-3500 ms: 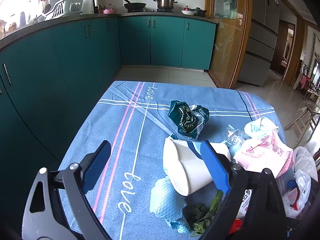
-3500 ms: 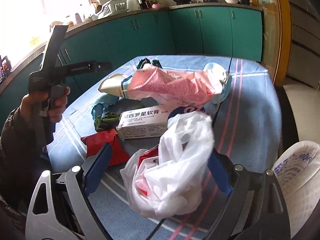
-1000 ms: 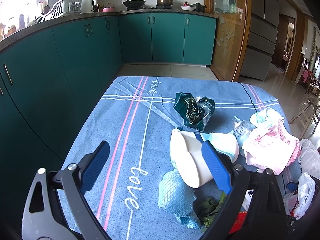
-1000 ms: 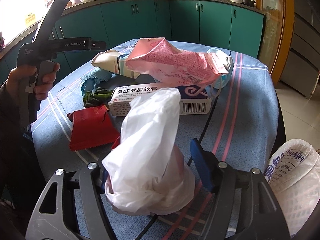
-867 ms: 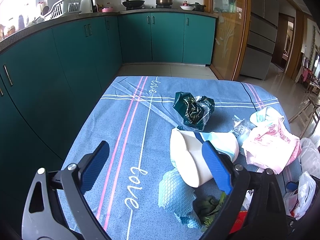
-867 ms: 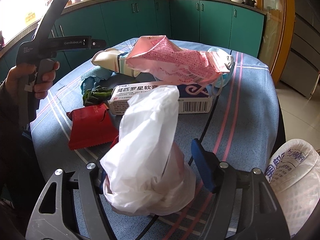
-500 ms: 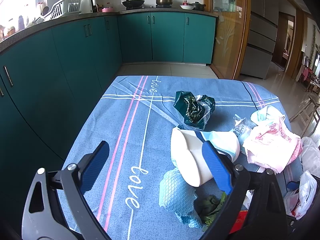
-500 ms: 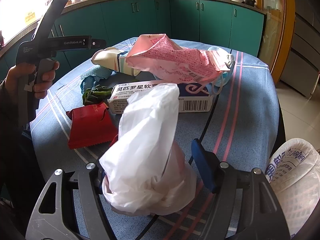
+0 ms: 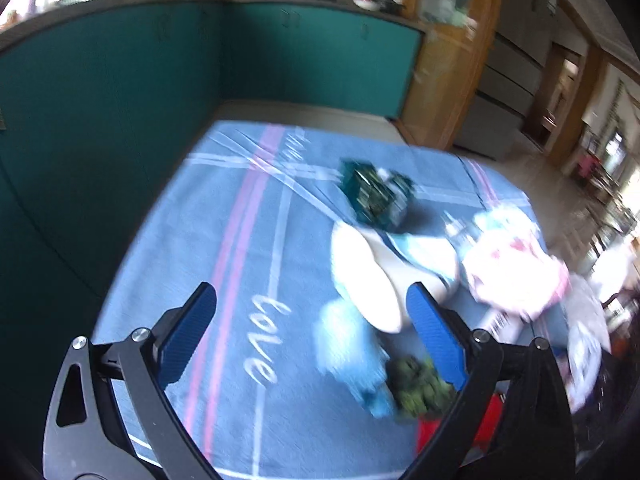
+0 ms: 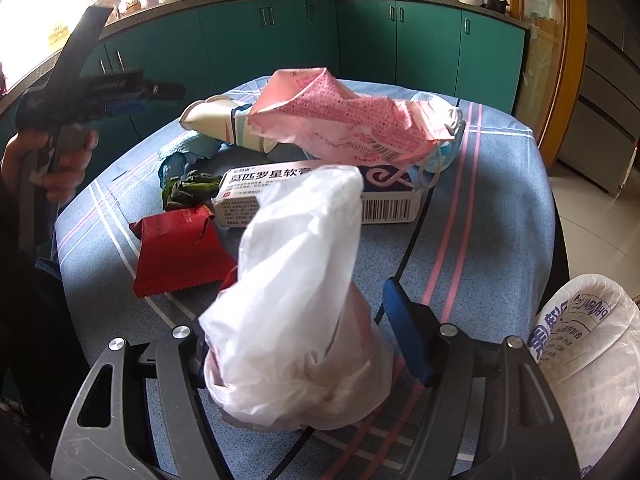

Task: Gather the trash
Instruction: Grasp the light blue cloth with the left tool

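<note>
A blue-clothed desk carries scattered trash. At its near edge a white plastic bag stands between the right gripper pads, which clasp its lower bunch. The left gripper hangs open and empty above the cloth, beside a paper cup.

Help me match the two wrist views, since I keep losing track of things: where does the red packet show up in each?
Left wrist view: the red packet is at the bottom right, mostly hidden behind the left gripper's right finger, below the green leafy scrap.
Right wrist view: it lies left of centre on the blue tablecloth, flat, in front of the same green scrap.
Shared landmark: the tipped white paper cup.
</note>
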### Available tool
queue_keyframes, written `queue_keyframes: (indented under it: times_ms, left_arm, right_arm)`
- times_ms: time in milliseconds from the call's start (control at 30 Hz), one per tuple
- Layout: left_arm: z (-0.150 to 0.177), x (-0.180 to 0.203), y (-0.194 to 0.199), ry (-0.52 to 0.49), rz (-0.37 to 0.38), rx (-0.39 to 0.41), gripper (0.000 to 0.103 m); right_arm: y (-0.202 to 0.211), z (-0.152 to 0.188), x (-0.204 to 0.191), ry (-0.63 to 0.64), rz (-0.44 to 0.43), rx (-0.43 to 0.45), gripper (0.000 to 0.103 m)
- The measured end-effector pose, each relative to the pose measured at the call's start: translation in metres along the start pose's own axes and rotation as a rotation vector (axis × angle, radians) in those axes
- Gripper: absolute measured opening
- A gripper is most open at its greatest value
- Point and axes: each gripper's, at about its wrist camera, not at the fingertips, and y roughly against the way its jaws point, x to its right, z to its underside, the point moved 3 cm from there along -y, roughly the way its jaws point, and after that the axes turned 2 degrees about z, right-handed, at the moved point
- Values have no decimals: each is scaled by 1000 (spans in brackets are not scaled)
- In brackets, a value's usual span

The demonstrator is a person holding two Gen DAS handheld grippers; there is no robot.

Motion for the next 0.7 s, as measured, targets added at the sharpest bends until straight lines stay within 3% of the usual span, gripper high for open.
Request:
queue_keyframes:
  times_ms: [200,267,333,500,633,700]
  left_arm:
    - [26,35,-3,-195,16,-31,95]
    - [32,45,-16,-264,-38,-56,96]
    - [35,47,-28,-290,-86,-87,96]
    - [27,47,-42,-301,-106,-86,95]
    - [29,47,-53,-326,-128,-105,79]
    - [30,49,-52,-346,-118,-97,64]
  right_arm:
    - [2,1,3,-5,0,-3,69]
    - [2,1,3,-7,-3,-2,69]
    - [0,0,2,-8,-3,-3,69]
    - [-3,-4,-2,-6,-8,-1,69]
    - [-5,-5,-3,-13,-12,-3,69]
    - [-5,-6,-3,-14,-11,-2,69]
